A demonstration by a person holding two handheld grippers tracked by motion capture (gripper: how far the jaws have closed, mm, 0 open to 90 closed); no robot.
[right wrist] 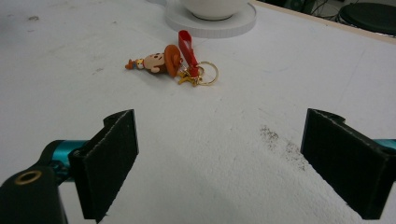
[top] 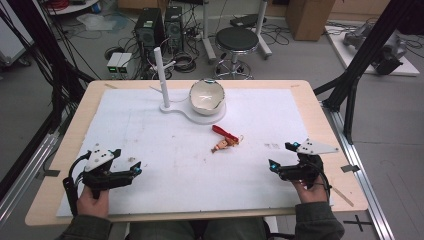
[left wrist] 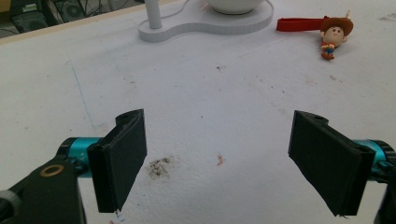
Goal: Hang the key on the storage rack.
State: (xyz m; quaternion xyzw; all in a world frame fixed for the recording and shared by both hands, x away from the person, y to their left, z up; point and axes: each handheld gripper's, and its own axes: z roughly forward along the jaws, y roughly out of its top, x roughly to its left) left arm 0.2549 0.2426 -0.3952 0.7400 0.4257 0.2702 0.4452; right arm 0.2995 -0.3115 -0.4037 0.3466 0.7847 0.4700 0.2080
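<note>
Keychain (top: 226, 140) | mid-table, well ahead of both open jaws, untouched

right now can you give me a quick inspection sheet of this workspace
surface: white mat on a wooden table, with smudges and dark specks
job's things: cowboy figure keychain with red strap and gold ring, lying flat mid-mat; white bowl on a white stand base with an upright post at the far side
clutter: nothing seen on the mat
grippers: left gripper and right gripper both open, empty, resting near the front edge, apart from the keychain
cables: one trails from each gripper; more lie tangled on the floor behind
surroundings: computer towers, black stool, cardboard box, black frame posts
</note>
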